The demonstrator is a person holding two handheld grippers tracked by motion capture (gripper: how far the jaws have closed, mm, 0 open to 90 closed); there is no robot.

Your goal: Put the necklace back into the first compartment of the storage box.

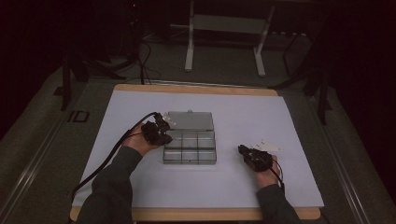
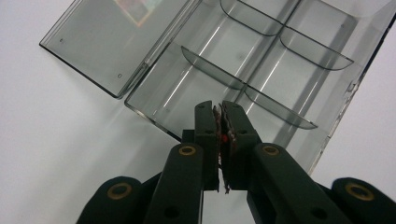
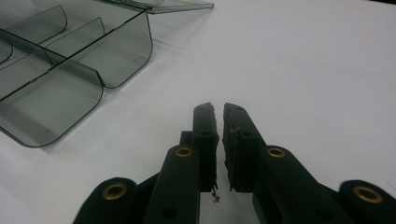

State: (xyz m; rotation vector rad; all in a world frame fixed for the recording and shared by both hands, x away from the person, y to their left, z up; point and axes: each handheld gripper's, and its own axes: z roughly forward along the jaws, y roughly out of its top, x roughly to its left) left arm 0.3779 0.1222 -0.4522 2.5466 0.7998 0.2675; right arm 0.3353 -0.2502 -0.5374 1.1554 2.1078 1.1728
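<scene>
While left gripper (image 1: 158, 131) hovers over the clear smoky plastic compartment box (image 1: 190, 148), jaws pressed together, right gripper (image 1: 252, 157) sits apart, nearly closed. Small white bits (image 1: 264, 146) beside it unreadable.

An open clear box (image 1: 190, 147) lies between the left gripper (image 1: 157, 131) and right gripper (image 1: 252, 157).

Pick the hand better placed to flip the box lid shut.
Left, probably. The left tongs sit at the box by its open lid. The right tongs are off to the side on bare table.
</scene>
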